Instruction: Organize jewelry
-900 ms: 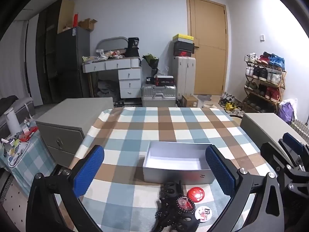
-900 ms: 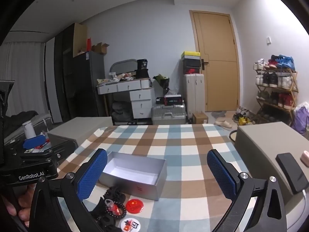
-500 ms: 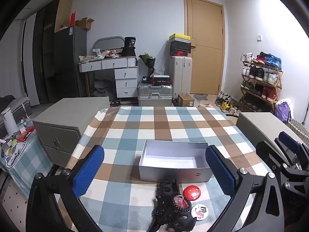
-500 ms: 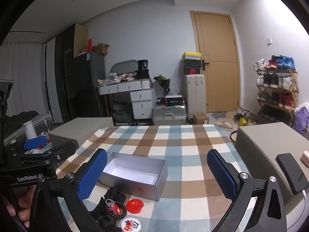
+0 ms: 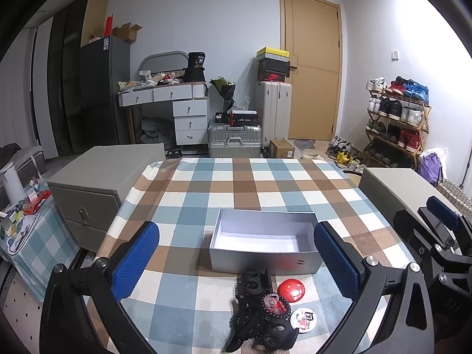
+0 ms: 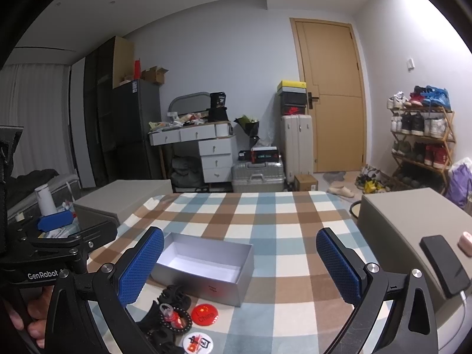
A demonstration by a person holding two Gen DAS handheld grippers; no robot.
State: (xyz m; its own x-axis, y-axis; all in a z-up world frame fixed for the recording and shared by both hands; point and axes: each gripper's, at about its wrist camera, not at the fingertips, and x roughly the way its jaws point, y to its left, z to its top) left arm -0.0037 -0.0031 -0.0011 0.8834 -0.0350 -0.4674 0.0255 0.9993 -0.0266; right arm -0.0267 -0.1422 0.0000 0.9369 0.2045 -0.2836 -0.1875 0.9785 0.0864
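Observation:
An open, empty silver box (image 5: 262, 243) (image 6: 206, 268) sits on the checked tablecloth (image 5: 236, 183). In front of it lies a pile: black hair claws (image 5: 253, 283) (image 6: 172, 293), a black bead bracelet with a red piece (image 5: 274, 305) (image 6: 174, 318), a red round badge (image 5: 291, 290) (image 6: 205, 314) and a white round badge (image 5: 303, 319) (image 6: 197, 343). My left gripper (image 5: 236, 264) is open and empty, above the pile. My right gripper (image 6: 240, 267) is open and empty, to the right of the box; it also shows in the left wrist view (image 5: 442, 236).
Grey cabinets stand on the left (image 5: 97, 177) and right (image 6: 413, 221) of the table. A black phone (image 6: 444, 262) and a pink object (image 6: 466, 243) lie on the right cabinet. Suitcases, a desk, a shoe rack and a door are behind.
The left gripper's view has risen and tilted slightly; the box and pile sit a little lower and closer. The right gripper has barely moved. Both stay open.

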